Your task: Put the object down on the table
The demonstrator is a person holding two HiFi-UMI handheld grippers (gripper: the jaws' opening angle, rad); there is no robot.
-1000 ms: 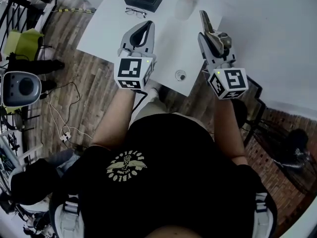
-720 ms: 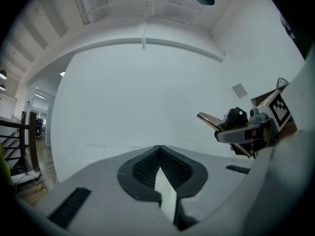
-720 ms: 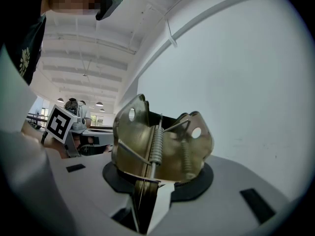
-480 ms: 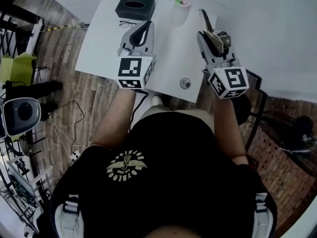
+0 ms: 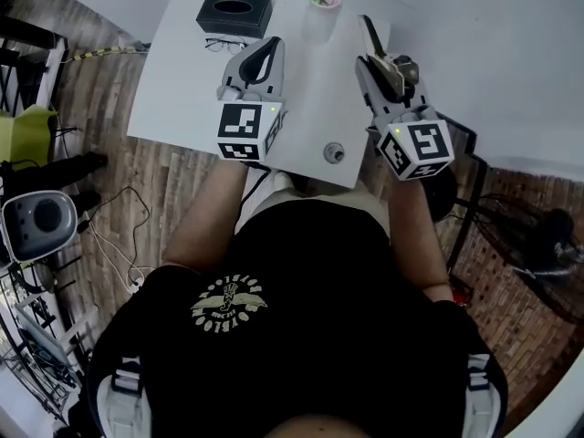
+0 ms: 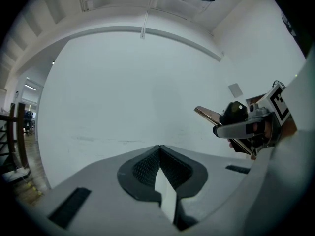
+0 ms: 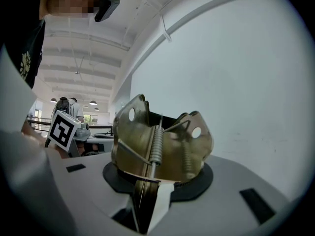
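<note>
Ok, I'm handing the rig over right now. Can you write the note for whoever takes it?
Left claw: shut, nothing in it, held up over the white table.
Right claw: shut on the brass-coloured spring clip, held in the air by the table's right edge, not touching it.
On the table: black tissue box, glasses and cup at the far side, and a small round object near the front edge.
Done: the clip is gripped.
Left: lower it onto a bare patch of table, then open the right claw.

The right hand-held gripper (image 5: 387, 67) holds a brass clip (image 5: 373, 37) by the table (image 5: 182, 89).
</note>
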